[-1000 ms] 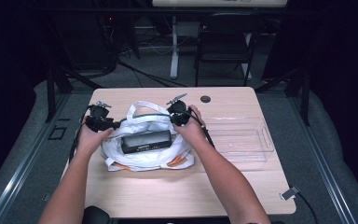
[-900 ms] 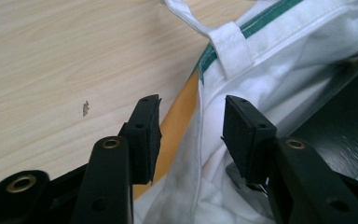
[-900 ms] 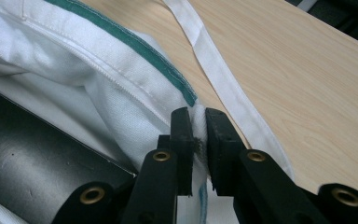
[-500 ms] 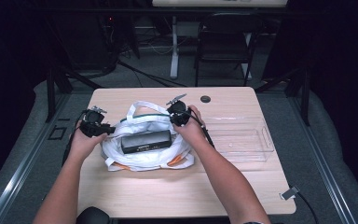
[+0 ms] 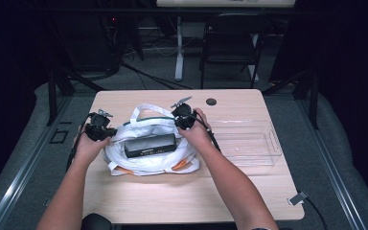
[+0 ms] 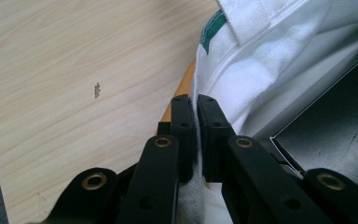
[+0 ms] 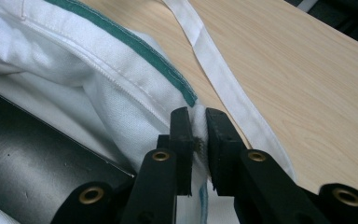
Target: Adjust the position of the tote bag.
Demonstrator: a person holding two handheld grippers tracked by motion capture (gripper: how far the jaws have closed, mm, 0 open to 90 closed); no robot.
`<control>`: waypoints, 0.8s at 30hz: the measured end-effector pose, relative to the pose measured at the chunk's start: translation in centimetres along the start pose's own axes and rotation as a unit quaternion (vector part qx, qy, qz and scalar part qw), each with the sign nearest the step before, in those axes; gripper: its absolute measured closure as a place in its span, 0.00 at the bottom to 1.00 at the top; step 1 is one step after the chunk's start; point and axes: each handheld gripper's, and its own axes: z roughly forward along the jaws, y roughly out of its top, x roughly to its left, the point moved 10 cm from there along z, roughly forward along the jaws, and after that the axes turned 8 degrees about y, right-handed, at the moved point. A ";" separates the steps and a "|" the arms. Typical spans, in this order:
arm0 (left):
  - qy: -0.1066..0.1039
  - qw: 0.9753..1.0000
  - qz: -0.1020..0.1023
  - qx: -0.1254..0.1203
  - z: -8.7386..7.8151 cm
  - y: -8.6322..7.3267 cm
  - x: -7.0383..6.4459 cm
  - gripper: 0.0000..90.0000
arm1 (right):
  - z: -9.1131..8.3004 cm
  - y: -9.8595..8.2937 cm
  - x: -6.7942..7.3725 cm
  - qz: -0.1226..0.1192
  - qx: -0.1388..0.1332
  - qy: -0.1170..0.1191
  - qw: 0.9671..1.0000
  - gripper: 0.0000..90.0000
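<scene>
Left gripper [image 5: 97, 129] and right gripper [image 5: 183, 116] pinching white bag [image 5: 148, 160] rim, fingers nearly closed; cloth risking slipping, black box [image 5: 150, 144] weighing it down

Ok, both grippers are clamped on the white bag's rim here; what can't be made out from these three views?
- Orange item under the white bag, high view: mostly covered by cloth, identity unclear.
- Black box: label too small in the high view; cut off by the frame edge in both gripper views.
- Bag's bottom and anything below the box: hidden by the box.
- Small dark round thing on the table: too small to identify.
</scene>
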 end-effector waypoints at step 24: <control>0.008 1.000 -0.010 0.011 0.9 0.0 0.3 0.97 | -2.7 0.9 1.1 -0.019 -0.033 0.006 0.999 0.81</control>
